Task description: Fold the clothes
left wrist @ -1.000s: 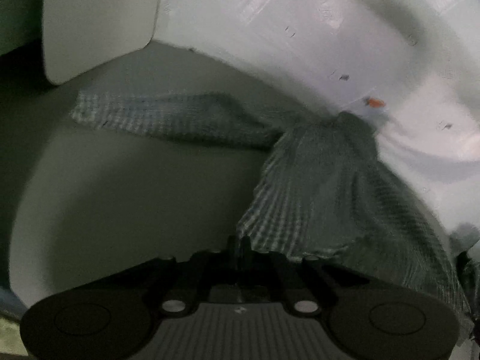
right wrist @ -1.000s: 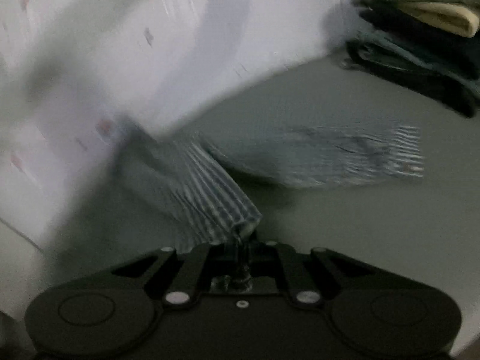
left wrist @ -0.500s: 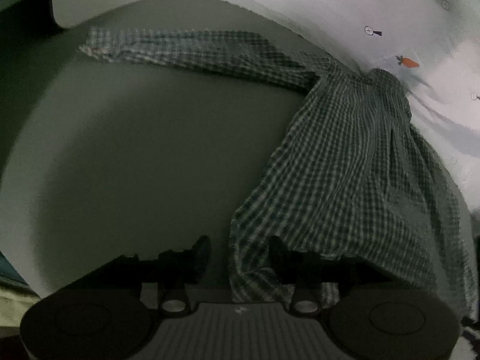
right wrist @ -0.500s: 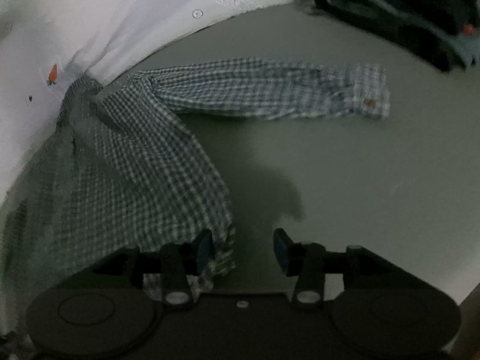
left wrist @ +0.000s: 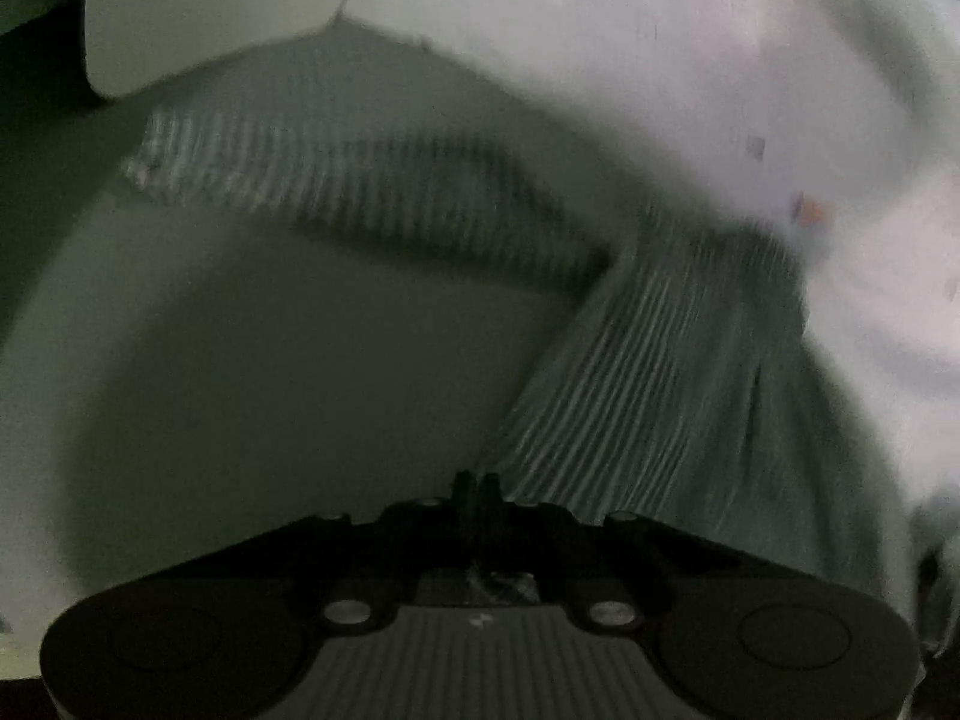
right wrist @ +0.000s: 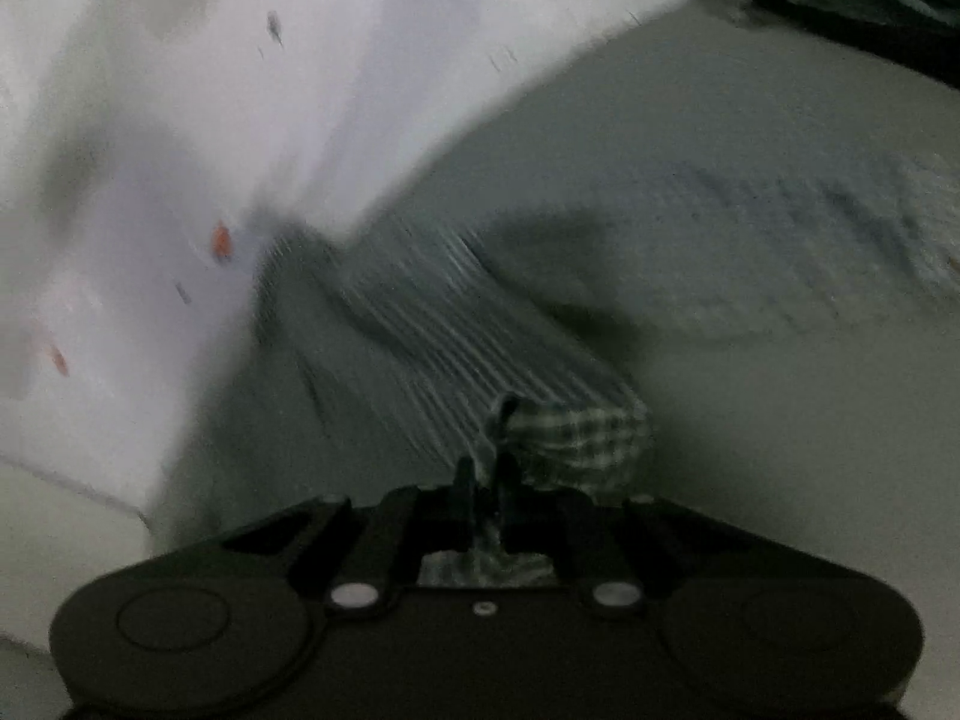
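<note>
1. Two grippers pinched on one checked shirt (left wrist: 672,372): left gripper (left wrist: 477,483) with fingers together on the hem corner, right gripper (right wrist: 489,468) with fingers clamped on a bunched hem corner, cloth poking out behind the fingers.
2. Lifted at the hem and stretched away from both cameras toward the far white sheet (left wrist: 690,60); long axis of the body running from the fingers up to the collar end, which meets the sheet's edge.
3. In the left view, one sleeve (left wrist: 336,192) lying flat on the grey table (left wrist: 270,360), pointing left, across the body's axis, cuff at the far left.
4. In the right view, the other sleeve (right wrist: 810,252) flat on the table, pointing right, cuff near the frame's edge.
5. Thin woven cloth, small dark-and-pale check, sharp only beside the right fingers; elsewhere smeared by blur into stripes.
6. Smooth, matte table, with a curved edge in the fisheye.
7. Pale sheet dotted with small orange motifs (right wrist: 221,240) and tiny dark marks; too blurred to read.
8. Dark folded clothes (right wrist: 852,6) stacked at the right view's far top corner.
9. No legible brand or writing anywhere.
</note>
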Demonstrator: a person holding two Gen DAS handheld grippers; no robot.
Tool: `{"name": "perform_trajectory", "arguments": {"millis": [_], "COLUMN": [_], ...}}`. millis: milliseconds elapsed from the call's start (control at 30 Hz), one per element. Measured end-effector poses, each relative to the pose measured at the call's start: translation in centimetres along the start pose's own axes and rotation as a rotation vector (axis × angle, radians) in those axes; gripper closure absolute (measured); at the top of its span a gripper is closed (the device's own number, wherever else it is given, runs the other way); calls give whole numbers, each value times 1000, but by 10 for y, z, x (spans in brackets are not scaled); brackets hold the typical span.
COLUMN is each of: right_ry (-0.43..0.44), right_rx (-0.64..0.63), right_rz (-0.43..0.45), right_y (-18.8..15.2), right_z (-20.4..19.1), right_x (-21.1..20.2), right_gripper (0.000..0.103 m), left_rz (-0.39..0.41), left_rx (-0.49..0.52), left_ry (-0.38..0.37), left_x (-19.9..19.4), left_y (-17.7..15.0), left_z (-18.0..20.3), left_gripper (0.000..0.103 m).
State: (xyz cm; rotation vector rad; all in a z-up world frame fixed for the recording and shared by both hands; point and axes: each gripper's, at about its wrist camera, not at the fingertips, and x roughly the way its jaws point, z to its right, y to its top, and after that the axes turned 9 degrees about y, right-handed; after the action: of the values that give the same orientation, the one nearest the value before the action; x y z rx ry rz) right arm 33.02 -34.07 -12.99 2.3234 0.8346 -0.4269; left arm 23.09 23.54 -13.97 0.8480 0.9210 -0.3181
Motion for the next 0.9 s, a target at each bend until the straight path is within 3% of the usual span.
{"name": "perform_trajectory", "arguments": {"millis": [67,100,133,233,367,567,767,833,867,900], "right_ry": [94,90,85,-90,-143,-182,-163,-156,-157,-168], "right_rx": [45,53,62,-103,-132,-53,35,13,3,3], "right_rz": [87,101,115,83,30,-80,-104,-111,-113,-106], "right_y": [13,17,20,10,-26,-77,-100,-104,-106,-105], "right_z": [-10,-15,-19,-40,-35,-14,-6,-8,-9,-9], "right_x": [7,13,19,31,28,42,59,68,70,70], "right_gripper": [84,67,64,65,65,71,69,83,101,102], "left_rz": [37,46,45,23,-1,-47,-59,-56,-53,-50], "left_rx": [-43,-40,-31,-6,17,16,68,86,91,95], "left_ry": [-25,-21,-9,15,28,58,73,75,74,75], "left_x": [2,5,10,22,29,39,40,40,40,39], "left_y": [17,23,27,31,24,16,13,13,13,14], "left_z": [7,12,18,26,27,13,10,11,11,11], "left_gripper": [102,102,102,102,101,100,97,97,97,97]}}
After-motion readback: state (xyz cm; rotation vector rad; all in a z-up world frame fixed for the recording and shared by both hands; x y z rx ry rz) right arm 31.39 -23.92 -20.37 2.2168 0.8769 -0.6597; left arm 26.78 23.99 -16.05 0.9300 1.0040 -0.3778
